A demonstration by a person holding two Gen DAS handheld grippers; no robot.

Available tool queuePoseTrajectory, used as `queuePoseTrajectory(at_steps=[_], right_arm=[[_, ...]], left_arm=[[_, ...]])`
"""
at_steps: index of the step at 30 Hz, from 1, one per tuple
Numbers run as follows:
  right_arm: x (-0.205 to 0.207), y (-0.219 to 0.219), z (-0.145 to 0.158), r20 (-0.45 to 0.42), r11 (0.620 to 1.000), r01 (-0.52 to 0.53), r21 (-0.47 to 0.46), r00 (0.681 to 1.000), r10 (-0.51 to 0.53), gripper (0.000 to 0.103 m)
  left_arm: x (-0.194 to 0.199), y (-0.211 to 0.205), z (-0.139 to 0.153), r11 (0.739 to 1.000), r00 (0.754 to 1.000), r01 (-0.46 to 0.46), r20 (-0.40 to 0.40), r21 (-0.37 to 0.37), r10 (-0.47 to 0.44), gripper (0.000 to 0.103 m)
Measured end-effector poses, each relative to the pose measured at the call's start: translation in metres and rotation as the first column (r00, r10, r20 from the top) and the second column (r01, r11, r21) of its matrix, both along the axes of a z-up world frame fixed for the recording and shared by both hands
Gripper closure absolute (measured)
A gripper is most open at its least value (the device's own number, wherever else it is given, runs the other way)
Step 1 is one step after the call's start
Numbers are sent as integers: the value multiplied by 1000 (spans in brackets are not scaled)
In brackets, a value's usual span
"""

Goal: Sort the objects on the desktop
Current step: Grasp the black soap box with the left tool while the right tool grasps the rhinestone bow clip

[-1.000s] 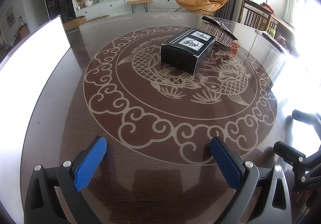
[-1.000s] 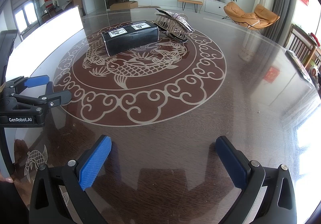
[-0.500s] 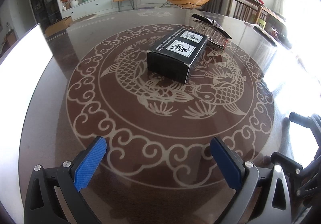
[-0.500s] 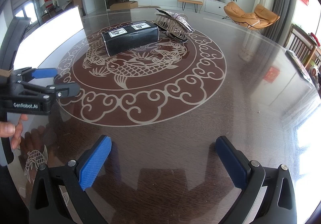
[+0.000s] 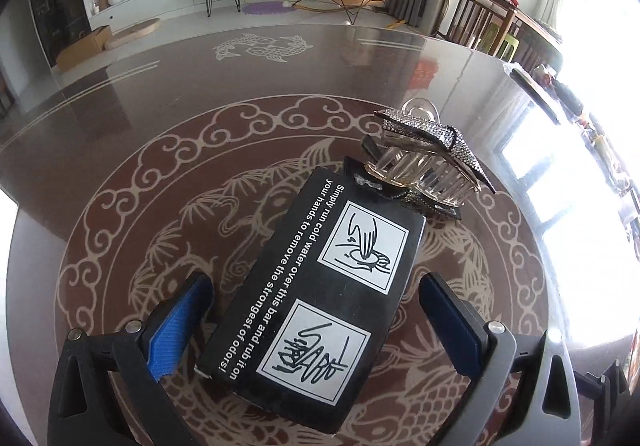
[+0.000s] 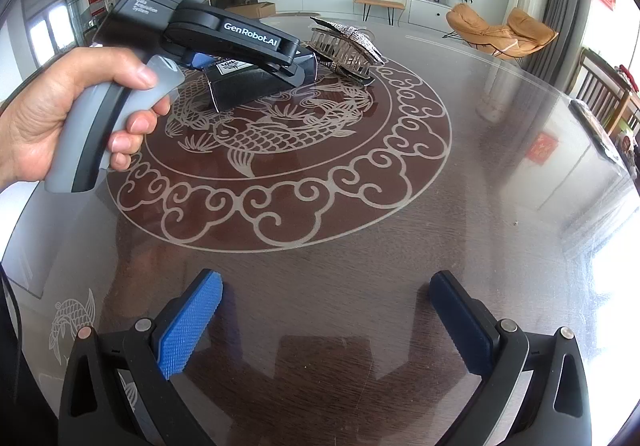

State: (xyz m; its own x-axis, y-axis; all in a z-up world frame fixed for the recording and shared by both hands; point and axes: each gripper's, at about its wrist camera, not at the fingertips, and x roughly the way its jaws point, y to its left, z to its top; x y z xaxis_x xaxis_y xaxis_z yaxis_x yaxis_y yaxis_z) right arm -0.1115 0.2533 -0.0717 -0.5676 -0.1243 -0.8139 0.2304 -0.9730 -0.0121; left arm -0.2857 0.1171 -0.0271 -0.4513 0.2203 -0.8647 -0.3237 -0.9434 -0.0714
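A black box (image 5: 316, 298) with white printed labels lies on the round dark table (image 5: 200, 94). My left gripper (image 5: 316, 310) is open, its blue pads on either side of the box's near end, not closed on it. A rhinestone hair claw clip (image 5: 428, 162) lies just beyond the box's far end, touching it. In the right wrist view the left gripper (image 6: 296, 68) reaches over the box (image 6: 248, 88), with the clip (image 6: 348, 46) behind. My right gripper (image 6: 324, 310) is open and empty over the table near its front edge.
The glass-topped table carries a koi and cloud pattern (image 6: 280, 134). A hand (image 6: 60, 114) holds the left gripper's handle. Wooden chairs (image 5: 476, 18) stand at the table's far right. Clutter (image 5: 560, 86) lies along the right edge.
My left gripper has moved forward across the table to the black box, which now sits between its open fingers. My right gripper has not moved.
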Motion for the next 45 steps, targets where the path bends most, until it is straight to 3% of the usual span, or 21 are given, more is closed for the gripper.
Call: queuePoseTrajectory(at_steps=[2, 3, 4, 7, 11, 15, 18, 22, 23, 24, 25, 27, 29, 36, 41, 45], right_arm=[[0, 0, 0, 0, 1000, 0, 0, 1000, 0, 0], [0, 0, 0, 0, 1000, 0, 0, 1000, 0, 0], [0, 0, 0, 0, 1000, 0, 0, 1000, 0, 0], [0, 1, 1, -1, 1000, -1, -10, 1000, 1, 0], [-35, 31, 17, -12, 975, -46, -216, 999, 45, 0], [-142, 46, 30, 0, 978, -66, -197, 998, 67, 0], [-216, 34, 25, 50, 976, -138, -170, 988, 149, 0], [-261, 0, 6, 133, 954, -232, -189, 957, 259, 0], [-263, -9, 5, 119, 953, -255, -165, 954, 276, 3], [-265, -18, 4, 98, 955, -265, -135, 955, 279, 13], [-265, -24, 4, 81, 959, -257, -115, 960, 267, 17], [-261, -32, 6, 72, 967, -217, -133, 971, 228, 41], [-246, -40, 9, 69, 961, -221, -167, 970, 235, 53], [-134, -71, 23, 3, 959, -279, -38, 960, 280, 53], [-68, -67, 13, -38, 972, -230, -36, 973, 229, 53], [-58, -57, 3, -39, 981, -178, -84, 984, 175, 49]], left_arm=[[3, -1, 3, 1000, 999, -1, -45, -25, 0, 21], [6, -5, 6, 1000, 998, -1, -67, -17, 0, 40], [8, -10, 7, 1000, 997, -14, -71, -17, 13, 44], [24, -33, 6, 999, 996, -48, -79, -23, 46, 44], [66, -74, 5, 997, 994, -74, -87, -20, 72, 44], [103, -104, 4, 996, 992, -91, -91, -12, 89, 44], [124, -116, 3, 995, 990, -99, -96, -1, 99, 44], [146, -122, 1, 996, 989, -92, -114, 0, 92, 44], [150, -123, 0, 996, 989, -89, -117, 0, 88, 44], [153, -124, 0, 996, 989, -85, -120, 0, 85, 44], [155, -126, 0, 996, 989, -85, -121, 3, 85, 44], [156, -130, -1, 996, 988, -88, -124, 12, 89, 44], [159, -130, -1, 995, 987, -98, -130, 19, 99, 44], [171, -130, -5, 989, 979, -144, -142, 29, 146, 44], [181, -127, -7, 987, 975, -160, -157, 10, 160, 44], [182, -123, -8, 987, 975, -160, -161, -14, 156, 43]])
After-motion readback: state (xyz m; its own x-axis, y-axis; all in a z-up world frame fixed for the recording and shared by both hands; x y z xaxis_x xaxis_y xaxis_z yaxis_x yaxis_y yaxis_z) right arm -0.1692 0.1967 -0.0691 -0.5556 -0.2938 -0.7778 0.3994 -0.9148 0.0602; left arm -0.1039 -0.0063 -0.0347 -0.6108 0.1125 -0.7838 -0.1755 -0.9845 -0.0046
